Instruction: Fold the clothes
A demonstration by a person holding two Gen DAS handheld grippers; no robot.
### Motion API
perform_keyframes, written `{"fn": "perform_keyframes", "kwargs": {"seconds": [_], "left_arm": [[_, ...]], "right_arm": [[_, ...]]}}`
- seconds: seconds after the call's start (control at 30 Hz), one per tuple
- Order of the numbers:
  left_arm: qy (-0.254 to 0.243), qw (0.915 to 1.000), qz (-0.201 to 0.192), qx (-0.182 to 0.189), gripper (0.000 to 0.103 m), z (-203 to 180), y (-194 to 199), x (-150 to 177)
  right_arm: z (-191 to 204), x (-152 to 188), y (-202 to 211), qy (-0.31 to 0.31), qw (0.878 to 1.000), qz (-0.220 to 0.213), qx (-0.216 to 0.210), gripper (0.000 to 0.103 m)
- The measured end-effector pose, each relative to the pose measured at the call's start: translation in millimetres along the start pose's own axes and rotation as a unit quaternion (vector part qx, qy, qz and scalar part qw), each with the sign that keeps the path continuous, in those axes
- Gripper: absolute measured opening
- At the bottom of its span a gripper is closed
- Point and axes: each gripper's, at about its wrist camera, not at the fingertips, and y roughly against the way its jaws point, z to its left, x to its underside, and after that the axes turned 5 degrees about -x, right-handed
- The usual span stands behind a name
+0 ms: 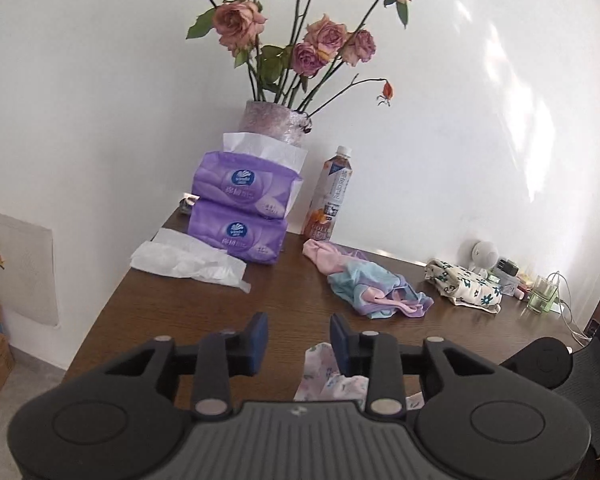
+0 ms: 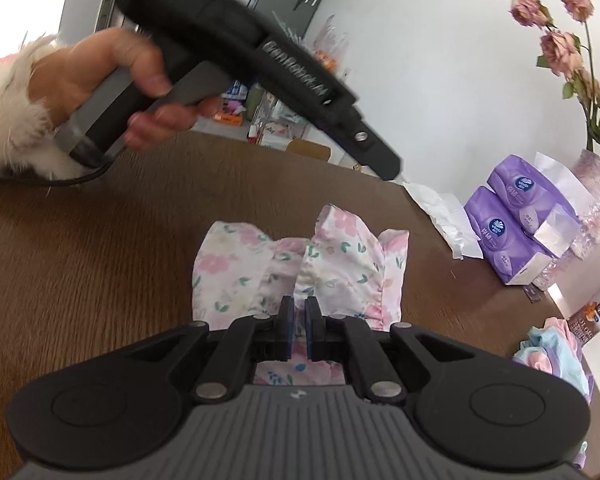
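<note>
On the brown table, right in front of the right gripper, lies a small floral garment, rumpled with two peaks of cloth standing up. Its jaws are nearly closed, with pink cloth showing in the narrow gap; whether they actually pinch it I cannot tell. The left gripper is held up above the table by a hand in a fluffy white sleeve, its jaws spread wide with nothing between them. From its camera only a corner of the garment shows beneath. Farther back sit a pastel heap of cloth, a second floral bundle, two tissue packs, a bottle and a vase of roses. The garment looks thin, light and limp, so it should drape and slide easily on the wood, and will not keep a crease unless pressed flat. My guess is that hemmed edges or corners are the best hold, one per gripper, pulling gently apart to spread it first.
</note>
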Motion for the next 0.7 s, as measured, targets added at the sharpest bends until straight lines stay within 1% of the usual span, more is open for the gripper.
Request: {"fn": "perform_keyframes", "kwargs": {"seconds": [0.13, 0.2, 0.23, 0.3, 0.33, 0.37, 0.4, 0.5, 0.57, 0.63, 0.67, 0.7], "left_arm": [[-0.046, 0.9985, 0.025, 0.019, 0.030, -17, -10, 5], [-0.072, 0.9962, 0.041, 0.027, 0.021, -28, -15, 10], [-0.085, 0.9947, 0.049, 0.030, 0.020, -33, -17, 13], [-0.081, 0.9942, 0.061, 0.035, 0.019, -34, -18, 16], [-0.079, 0.9940, 0.066, 0.037, 0.017, -34, -19, 17], [-0.077, 0.9937, 0.072, 0.039, 0.010, -35, -20, 18], [-0.075, 0.9933, 0.078, 0.041, 0.005, -35, -20, 19], [-0.076, 0.9925, 0.086, 0.044, 0.003, -36, -20, 21], [-0.079, 0.9919, 0.089, 0.046, 0.003, -38, -18, 22], [-0.088, 0.9909, 0.089, 0.049, 0.003, -40, -15, 22], [-0.094, 0.9902, 0.090, 0.051, 0.003, -41, -14, 22], [-0.100, 0.9895, 0.091, 0.052, 0.003, -42, -12, 23]], "right_arm": [[5, 0, 3, 0.011, 1.000, 0.002, 0.010, 0.005], [6, -1, 8, 0.010, 1.000, -0.004, 0.020, 0.005], [5, -1, 11, 0.006, 1.000, -0.008, 0.026, 0.004], [4, -1, 17, 0.000, 0.999, -0.016, 0.039, 0.002], [4, -1, 20, -0.004, 0.999, -0.020, 0.046, 0.002], [2, -1, 22, -0.007, 0.998, -0.021, 0.051, 0.002], [1, 0, 23, -0.011, 0.998, -0.021, 0.054, 0.002], [-6, 3, 28, -0.030, 0.998, -0.022, 0.057, 0.002], [-13, 4, 37, -0.063, 0.996, -0.028, 0.051, 0.005], [-25, 6, 52, -0.112, 0.992, -0.048, 0.037, 0.009], [-34, 8, 60, -0.141, 0.987, -0.061, 0.038, 0.017], [-42, 10, 68, -0.166, 0.982, -0.074, 0.043, 0.032]]}}
